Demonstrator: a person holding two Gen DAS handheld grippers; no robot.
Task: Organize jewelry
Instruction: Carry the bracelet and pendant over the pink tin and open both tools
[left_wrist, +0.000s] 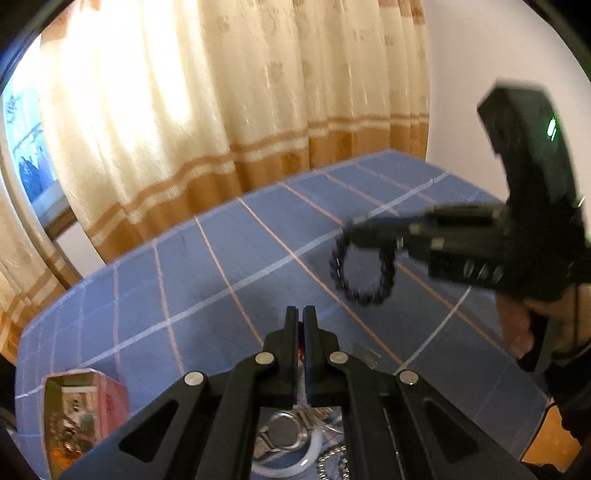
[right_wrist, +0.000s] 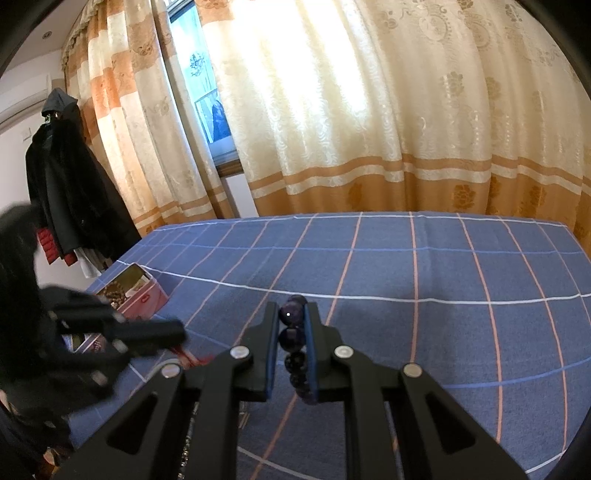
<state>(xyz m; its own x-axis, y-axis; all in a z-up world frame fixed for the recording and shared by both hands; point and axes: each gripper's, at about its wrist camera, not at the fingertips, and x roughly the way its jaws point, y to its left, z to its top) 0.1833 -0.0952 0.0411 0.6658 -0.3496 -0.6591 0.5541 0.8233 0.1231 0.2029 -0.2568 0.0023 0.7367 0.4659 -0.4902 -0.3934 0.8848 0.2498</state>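
A dark purple bead bracelet (right_wrist: 293, 334) sits between the blue pads of my right gripper (right_wrist: 293, 314), which is shut on it. In the left wrist view the same bracelet (left_wrist: 364, 275) hangs as a loop from the right gripper (left_wrist: 349, 230), above the cloth. My left gripper (left_wrist: 301, 317) is shut, with a thin dark red cord (left_wrist: 301, 345) caught between its fingers. From the right wrist view the left gripper (right_wrist: 179, 332) is blurred at the left, and the red cord (right_wrist: 194, 357) trails below its tip.
A blue checked cloth (right_wrist: 443, 277) covers the table. A pink open box (left_wrist: 86, 413) (right_wrist: 138, 291) with jewelry stands at the left. A watch (left_wrist: 284, 435), a white bangle (left_wrist: 308, 459) and a chain (left_wrist: 332, 461) lie under my left gripper. Curtains hang behind.
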